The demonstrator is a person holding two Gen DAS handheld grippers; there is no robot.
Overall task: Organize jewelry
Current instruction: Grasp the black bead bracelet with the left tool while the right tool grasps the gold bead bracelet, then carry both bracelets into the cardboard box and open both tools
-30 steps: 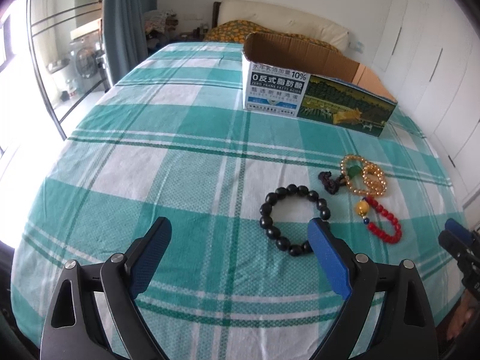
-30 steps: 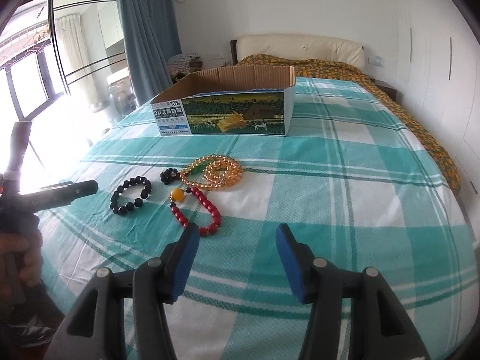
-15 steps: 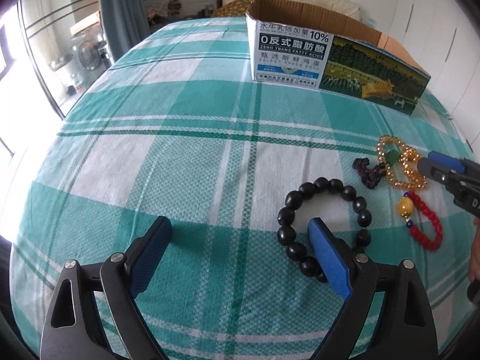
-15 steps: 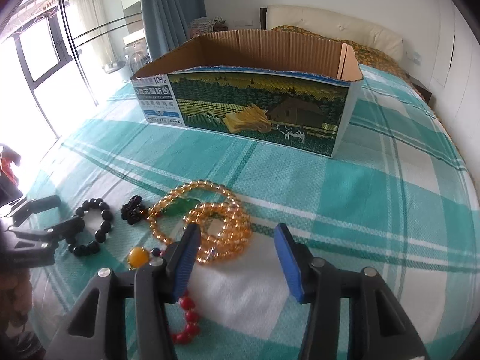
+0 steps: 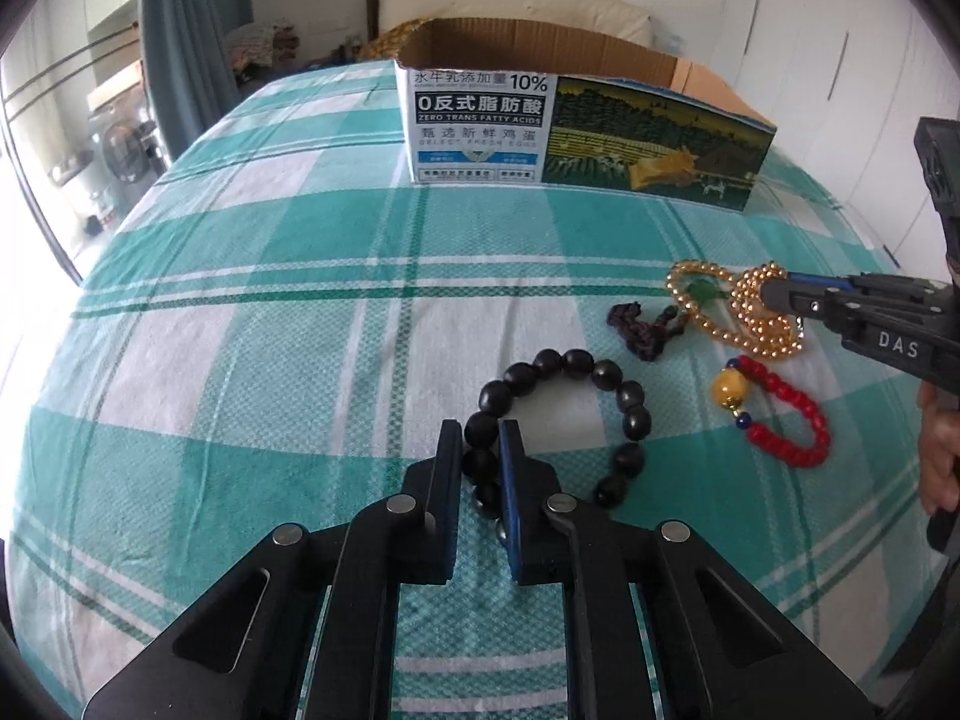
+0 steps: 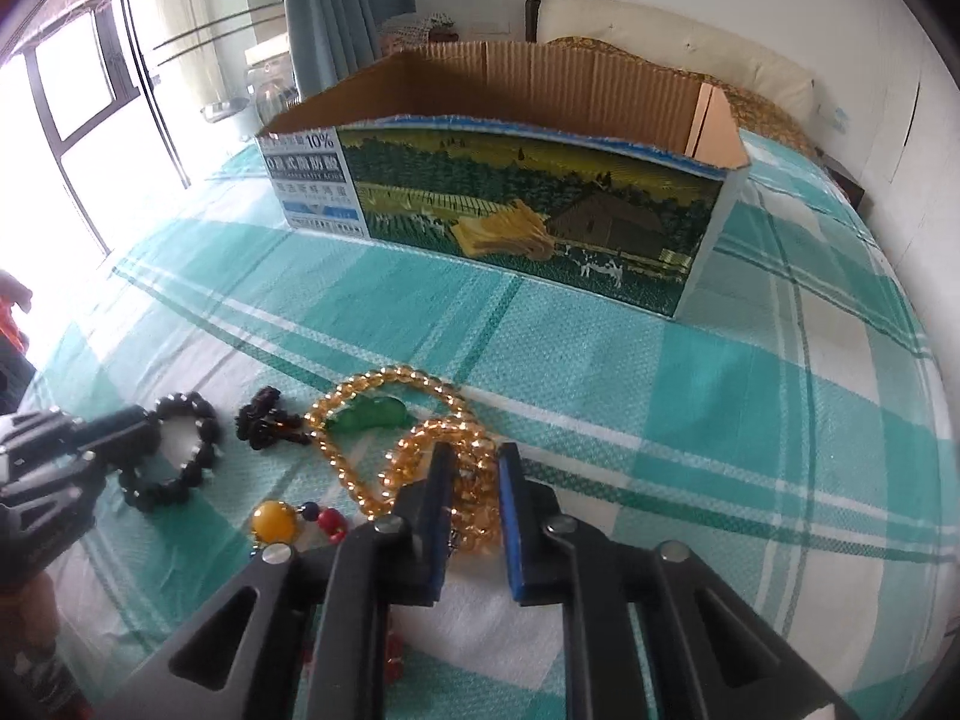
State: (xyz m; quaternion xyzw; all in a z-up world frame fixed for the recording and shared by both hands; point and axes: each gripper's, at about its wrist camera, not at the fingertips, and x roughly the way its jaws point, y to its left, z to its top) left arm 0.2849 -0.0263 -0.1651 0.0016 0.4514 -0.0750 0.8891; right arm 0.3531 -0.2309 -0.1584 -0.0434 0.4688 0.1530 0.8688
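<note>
Black bead bracelet [image 5: 564, 420] lies flat on the bed [image 5: 240, 360], near edge pinched in the left tool [image 5: 481, 456]; right tool [image 6: 475, 468] clamps the amber necklace [image 6: 414, 450] beside it.

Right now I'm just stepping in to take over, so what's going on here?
A person is sorting jewelry on the bed. The left gripper is shut on the black bead bracelet, the right gripper on the amber bead necklace. The red bracelet lies untouched, and the cardboard box waits behind.
</note>
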